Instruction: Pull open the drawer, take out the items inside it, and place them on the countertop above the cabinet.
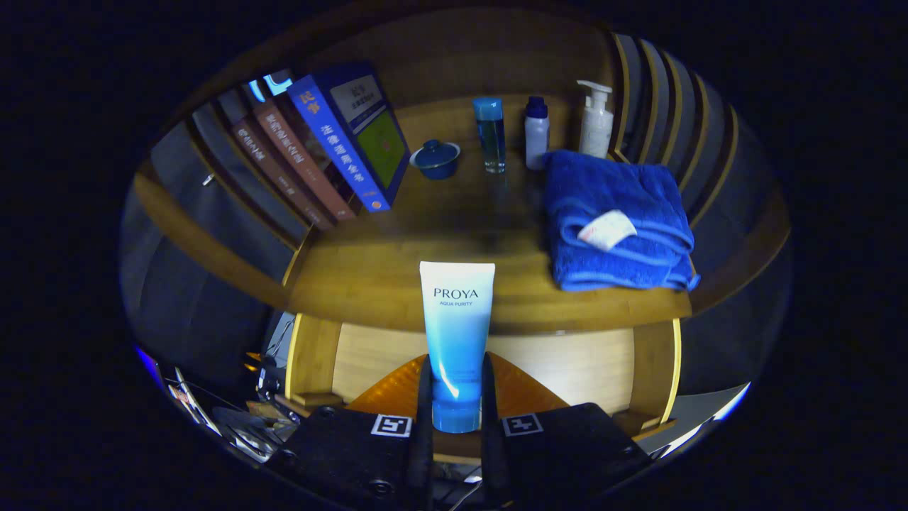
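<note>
Gripper [455, 397] is pinching the upright tube [456, 333] by its lower end (cap down), carrying it toward the countertop [369, 270].

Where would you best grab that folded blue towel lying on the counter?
By the thick folded edge nearest the tool, coming in low from the front. The blue towel lies flat on the countertop, and that rounded edge gives the fingers something to close around. For now the tool is shut on the tube.

Glossy plastic tube [456, 333], fluffy cloth towel [616, 221], smooth matt wooden countertop [369, 273].
</note>
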`<state>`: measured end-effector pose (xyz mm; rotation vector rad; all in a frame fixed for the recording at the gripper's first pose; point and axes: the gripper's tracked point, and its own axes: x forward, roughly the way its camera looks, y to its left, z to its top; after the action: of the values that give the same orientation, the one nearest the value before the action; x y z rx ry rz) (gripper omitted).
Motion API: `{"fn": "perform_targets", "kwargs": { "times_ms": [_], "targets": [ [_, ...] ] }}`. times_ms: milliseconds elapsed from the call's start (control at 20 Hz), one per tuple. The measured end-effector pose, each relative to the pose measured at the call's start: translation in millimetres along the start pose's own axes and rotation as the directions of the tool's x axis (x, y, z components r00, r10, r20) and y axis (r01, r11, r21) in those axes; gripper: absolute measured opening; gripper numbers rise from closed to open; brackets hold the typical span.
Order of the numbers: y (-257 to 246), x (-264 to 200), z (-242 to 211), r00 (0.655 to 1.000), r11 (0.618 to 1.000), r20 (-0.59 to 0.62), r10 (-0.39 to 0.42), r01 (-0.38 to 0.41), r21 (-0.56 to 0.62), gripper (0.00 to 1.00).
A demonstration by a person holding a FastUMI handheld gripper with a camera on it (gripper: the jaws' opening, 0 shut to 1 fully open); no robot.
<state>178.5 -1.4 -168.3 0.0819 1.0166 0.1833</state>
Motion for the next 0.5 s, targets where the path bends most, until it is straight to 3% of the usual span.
{"fn": "perform_targets", "kwargs": {
  "times_ms": [500],
  "targets": [
    [2.7,82.9,43.0,0.989,0.990,-0.070,-0.131,0.127,-0.065,0.32]
  ]
}}
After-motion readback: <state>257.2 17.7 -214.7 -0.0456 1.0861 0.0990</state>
